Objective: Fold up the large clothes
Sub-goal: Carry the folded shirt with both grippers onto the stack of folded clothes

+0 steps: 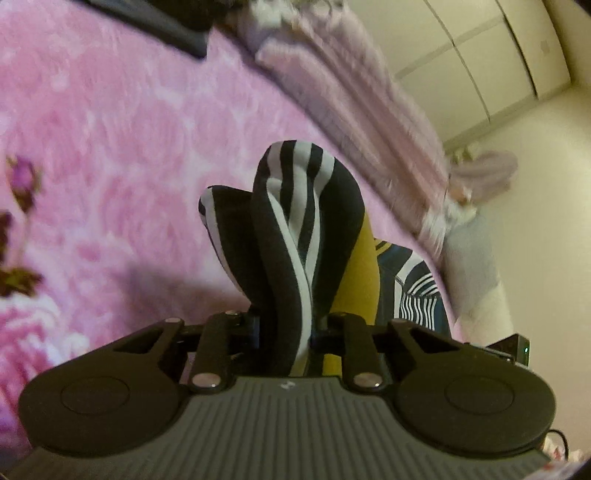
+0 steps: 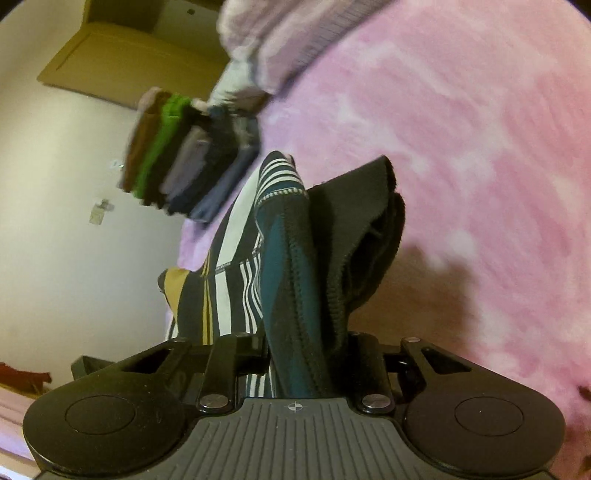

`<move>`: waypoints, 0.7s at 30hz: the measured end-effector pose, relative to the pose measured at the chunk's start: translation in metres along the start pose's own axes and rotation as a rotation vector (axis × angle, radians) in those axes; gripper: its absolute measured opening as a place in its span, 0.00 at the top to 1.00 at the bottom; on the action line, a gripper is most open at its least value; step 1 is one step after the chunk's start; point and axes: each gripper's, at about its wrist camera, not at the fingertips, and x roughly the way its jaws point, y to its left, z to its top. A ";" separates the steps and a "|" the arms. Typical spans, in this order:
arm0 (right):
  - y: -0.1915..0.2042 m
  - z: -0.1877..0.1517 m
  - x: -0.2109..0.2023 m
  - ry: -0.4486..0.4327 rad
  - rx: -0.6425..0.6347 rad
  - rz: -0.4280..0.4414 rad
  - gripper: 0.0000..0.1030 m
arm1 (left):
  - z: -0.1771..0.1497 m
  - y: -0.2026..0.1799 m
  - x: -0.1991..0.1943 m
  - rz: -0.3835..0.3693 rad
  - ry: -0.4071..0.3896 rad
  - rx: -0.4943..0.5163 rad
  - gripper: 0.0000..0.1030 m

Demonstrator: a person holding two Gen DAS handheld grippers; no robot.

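Left wrist view, left to right: pink fleece blanket (image 1: 122,122) fills most of the frame, with a dark floral print (image 1: 18,229) at the far left edge. A dark flat object (image 1: 166,26) sits at the top, too blurred to identify. Centre: left gripper (image 1: 286,332) is narrow and clamped on a bunched fold of the striped garment (image 1: 295,206), black with white stripes. The fabric stands up out of the jaws in two humps. Just right of the fold is a mustard-yellow panel of the same garment, then a teal part with thin white stripes lying low on the blanket. Upper right: lilac ruffled bedding (image 1: 354,96) runs along the bed edge, with cream wardrobe doors (image 1: 480,62) behind it.

Right wrist view, left to right: pale wall (image 2: 74,221) and a brown cardboard box (image 2: 122,51) at upper left. A stack of folded clothes (image 2: 184,155) in brown, green, grey and navy sits on the bed edge, motion-blurred. Below it the garment (image 2: 229,280) hangs with wide white, navy and tan stripes. Centre: right gripper (image 2: 306,354) is also narrow, pinching a teal and black seam edge of the garment; the black inner fabric bulges to the right of the jaws. The pink blanket (image 2: 480,147) covers the rest of the frame to the right.

Pads themselves are hidden by cloth in both views.
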 end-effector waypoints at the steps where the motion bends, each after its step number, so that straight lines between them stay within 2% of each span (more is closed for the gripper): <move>1: 0.018 0.012 -0.001 0.011 -0.022 0.003 0.79 | 0.010 -0.011 -0.017 0.000 -0.029 -0.004 0.83; 5: 0.104 0.070 0.015 0.054 -0.115 0.047 0.79 | 0.067 -0.036 -0.072 -0.005 -0.139 -0.011 0.82; 8: 0.171 0.119 0.052 0.060 -0.182 0.084 0.79 | 0.133 -0.044 -0.101 0.002 -0.222 -0.003 0.82; 11: 0.245 0.171 0.100 0.032 -0.255 0.125 0.79 | 0.220 -0.041 -0.127 -0.004 -0.302 0.021 0.82; 14: 0.316 0.224 0.157 -0.007 -0.295 0.145 0.79 | 0.314 -0.034 -0.148 -0.012 -0.350 0.050 0.82; 19: 0.404 0.317 0.239 -0.060 -0.340 0.142 0.78 | 0.478 -0.022 -0.154 -0.014 -0.384 0.101 0.82; 21: 0.426 0.352 0.269 -0.073 -0.334 0.134 0.78 | 0.530 -0.013 -0.148 -0.023 -0.391 0.099 0.82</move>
